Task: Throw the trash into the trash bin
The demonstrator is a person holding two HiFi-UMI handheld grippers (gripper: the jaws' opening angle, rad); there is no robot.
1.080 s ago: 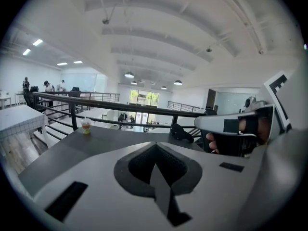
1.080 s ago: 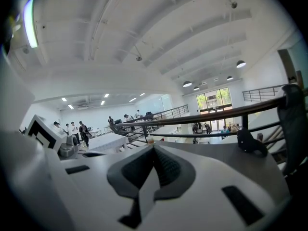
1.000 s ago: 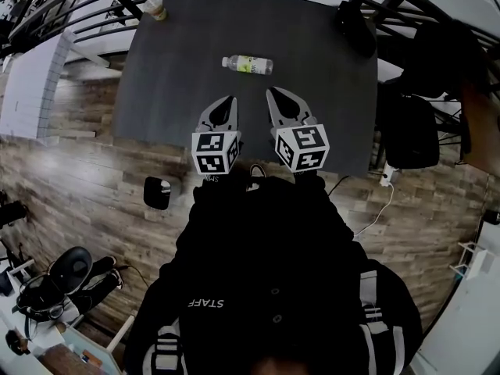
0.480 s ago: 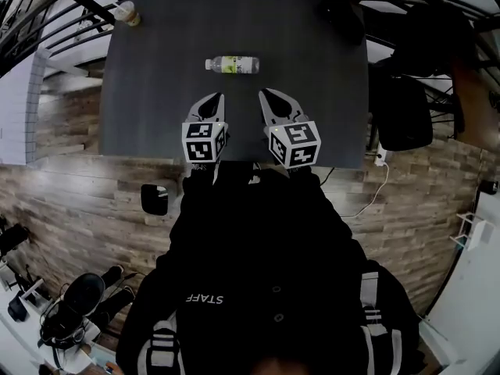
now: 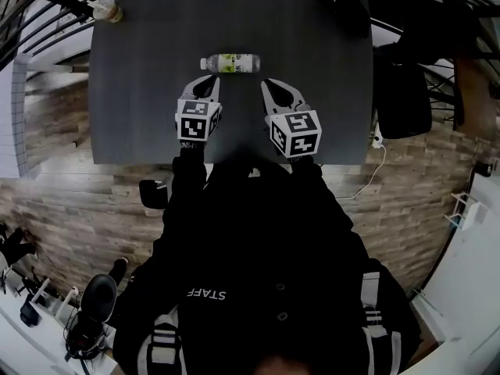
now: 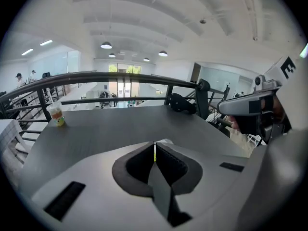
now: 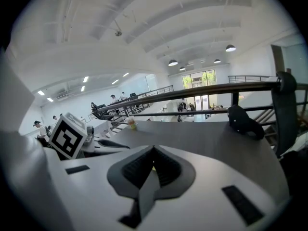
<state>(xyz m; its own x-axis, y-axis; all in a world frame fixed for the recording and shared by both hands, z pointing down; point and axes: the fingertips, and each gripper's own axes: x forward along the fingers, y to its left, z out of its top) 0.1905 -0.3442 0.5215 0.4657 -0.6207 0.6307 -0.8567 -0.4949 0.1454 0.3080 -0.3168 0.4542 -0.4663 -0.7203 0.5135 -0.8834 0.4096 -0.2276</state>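
left gripper (image 5: 208, 84) and right gripper (image 5: 271, 87), jaws pressed together and empty, hover just beside the bottle (image 5: 230, 63) lying on the dark table (image 5: 133, 92).

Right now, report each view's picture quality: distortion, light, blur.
Head view: fisheye bows the edges of the dim table; the bottle is sharp. Left gripper view: black round vignette, bright ceiling lamps, left tongs fairly crisp. Right gripper view: same vignette, pale ceiling, right tongs soft up close.

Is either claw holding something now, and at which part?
Nothing is held. The left claw and the right claw are both shut and empty; the bottle lies on the table.
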